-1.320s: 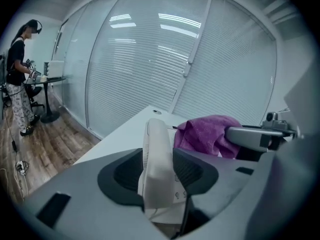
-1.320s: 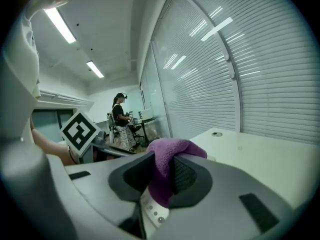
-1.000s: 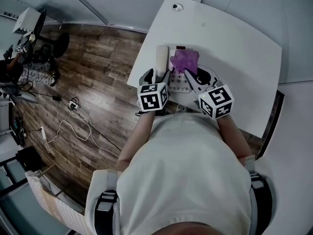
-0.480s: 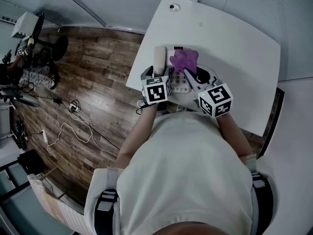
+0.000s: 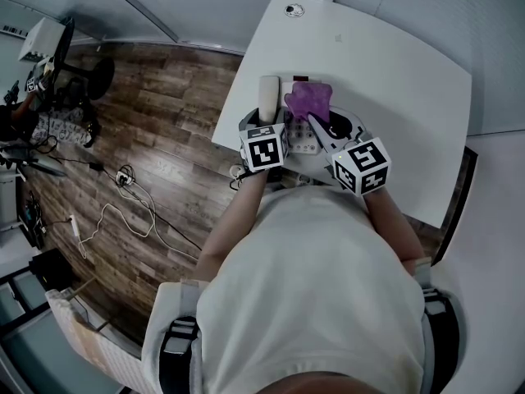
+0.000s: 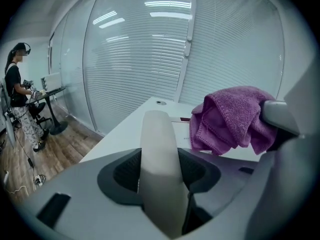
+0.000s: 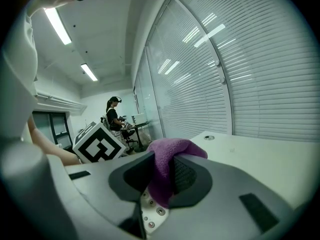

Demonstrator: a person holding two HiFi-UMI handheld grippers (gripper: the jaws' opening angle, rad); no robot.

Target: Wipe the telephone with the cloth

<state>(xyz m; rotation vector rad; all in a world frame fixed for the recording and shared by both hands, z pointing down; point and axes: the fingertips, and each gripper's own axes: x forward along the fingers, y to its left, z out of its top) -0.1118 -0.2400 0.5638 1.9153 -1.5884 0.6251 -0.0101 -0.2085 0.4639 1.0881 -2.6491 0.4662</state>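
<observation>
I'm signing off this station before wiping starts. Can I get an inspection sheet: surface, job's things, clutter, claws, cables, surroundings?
Surface: white table, no spills seen.
Job's things: phone near the front edge; handset along its left side; purple cloth bunched over the phone.
Clutter: only a round grommet at the far corner.
Claws: left claw has just been closing, pads against the handset's sides; right claw shut on the cloth.
Cables: white cable looped on the floor, left of the table.
Surroundings: blinds behind glass; a person at another desk.
</observation>
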